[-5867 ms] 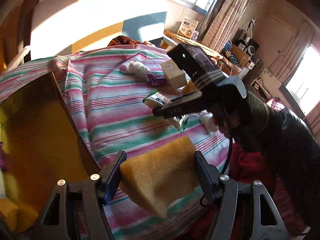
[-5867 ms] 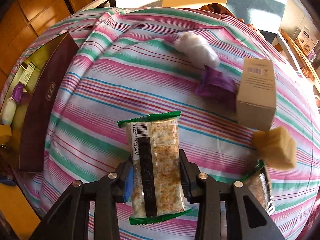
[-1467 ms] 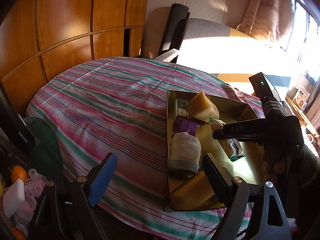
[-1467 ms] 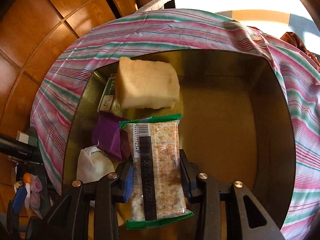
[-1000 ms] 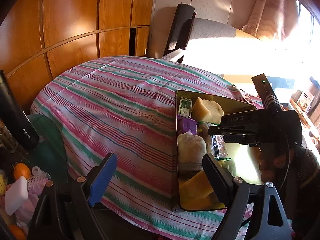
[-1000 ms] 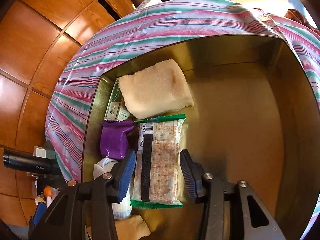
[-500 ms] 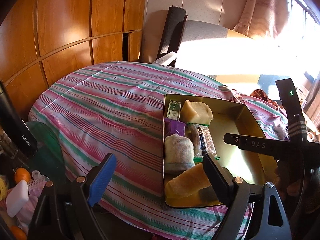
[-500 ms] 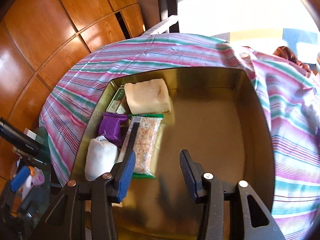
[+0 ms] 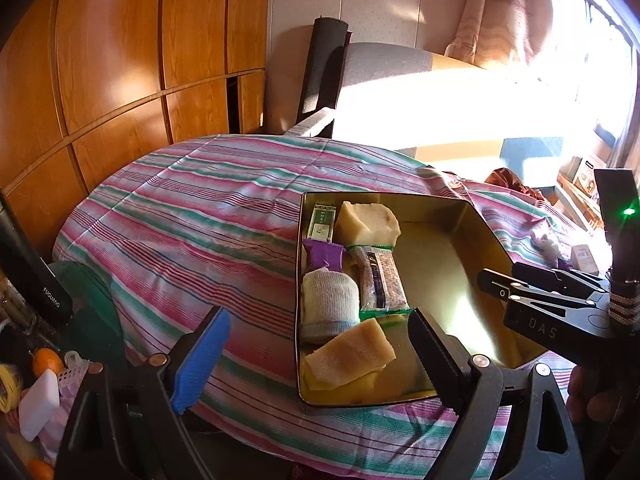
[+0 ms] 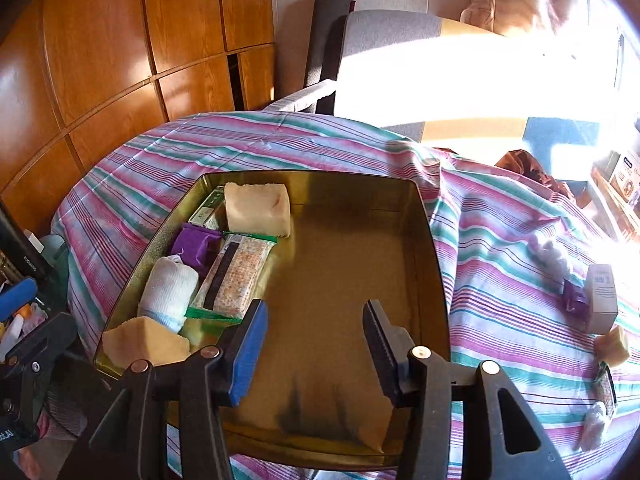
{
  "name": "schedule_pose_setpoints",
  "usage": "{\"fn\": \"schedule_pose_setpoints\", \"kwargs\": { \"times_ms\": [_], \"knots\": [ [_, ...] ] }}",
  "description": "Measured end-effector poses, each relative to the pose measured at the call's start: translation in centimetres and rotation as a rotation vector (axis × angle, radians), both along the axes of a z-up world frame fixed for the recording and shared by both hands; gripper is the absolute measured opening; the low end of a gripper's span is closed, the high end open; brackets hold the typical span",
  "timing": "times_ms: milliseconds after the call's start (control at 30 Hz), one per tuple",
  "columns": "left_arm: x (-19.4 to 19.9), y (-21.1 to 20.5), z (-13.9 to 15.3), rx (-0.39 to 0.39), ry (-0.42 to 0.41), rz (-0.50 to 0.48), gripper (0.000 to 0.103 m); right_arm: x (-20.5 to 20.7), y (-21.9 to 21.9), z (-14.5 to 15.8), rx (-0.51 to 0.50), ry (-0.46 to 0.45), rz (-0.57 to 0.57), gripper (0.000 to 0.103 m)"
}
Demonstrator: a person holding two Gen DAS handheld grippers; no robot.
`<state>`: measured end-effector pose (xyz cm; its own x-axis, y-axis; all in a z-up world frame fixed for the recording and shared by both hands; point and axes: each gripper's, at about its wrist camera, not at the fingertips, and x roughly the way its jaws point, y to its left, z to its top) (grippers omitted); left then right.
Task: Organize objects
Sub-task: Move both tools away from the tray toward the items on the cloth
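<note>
A gold tin box (image 9: 448, 248) (image 10: 434, 248) lies open on the striped cloth. Along its left side lie a cracker packet (image 9: 380, 278) (image 10: 236, 274), two yellow sponges (image 9: 366, 222) (image 9: 348, 354), a purple packet (image 9: 324, 254), a white rolled cloth (image 9: 328, 304) and a small green box (image 9: 322, 224). My left gripper (image 9: 316, 356) is open and empty, low over the tin's near corner. My right gripper (image 10: 312, 340) is open and empty above the tin's bare floor; it also shows in the left wrist view (image 9: 532, 300).
On the cloth to the right lie a white cotton wad (image 10: 554, 256), a purple packet (image 10: 574, 300), a small carton (image 10: 602, 296), a sponge (image 10: 612, 346) and another cracker packet (image 10: 606, 388). Clutter with oranges (image 9: 44, 362) sits off the left edge. A chair (image 10: 380, 48) stands behind.
My right gripper has let go of the cracker packet inside the tin and drawn back and up, open. My left gripper, earlier shut on a sponge, stays open and empty.
</note>
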<state>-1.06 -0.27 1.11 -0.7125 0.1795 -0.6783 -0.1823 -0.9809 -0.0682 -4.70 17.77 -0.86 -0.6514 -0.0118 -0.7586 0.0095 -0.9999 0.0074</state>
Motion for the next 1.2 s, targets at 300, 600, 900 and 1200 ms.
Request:
{"fn": "schedule_pose_setpoints", "kwargs": {
  "times_ms": [300,600,900,1200],
  "knots": [
    [0.6,2.2,0.1,-0.027,0.0,-0.049,0.092,2.2,3.9,0.5,0.001,0.022,-0.075,0.051],
    [1.1,5.3,-0.1,-0.057,0.0,-0.121,0.092,4.1,9.1,0.7,0.021,0.029,-0.194,0.051],
    [1.5,8.6,-0.3,-0.078,-0.008,-0.204,0.092,6.3,14.0,0.9,0.115,0.02,-0.281,0.051],
    [1.6,12.2,-0.4,-0.114,-0.014,-0.273,0.092,8.7,16.3,1.8,0.189,0.047,-0.319,0.051]
  ]
}}
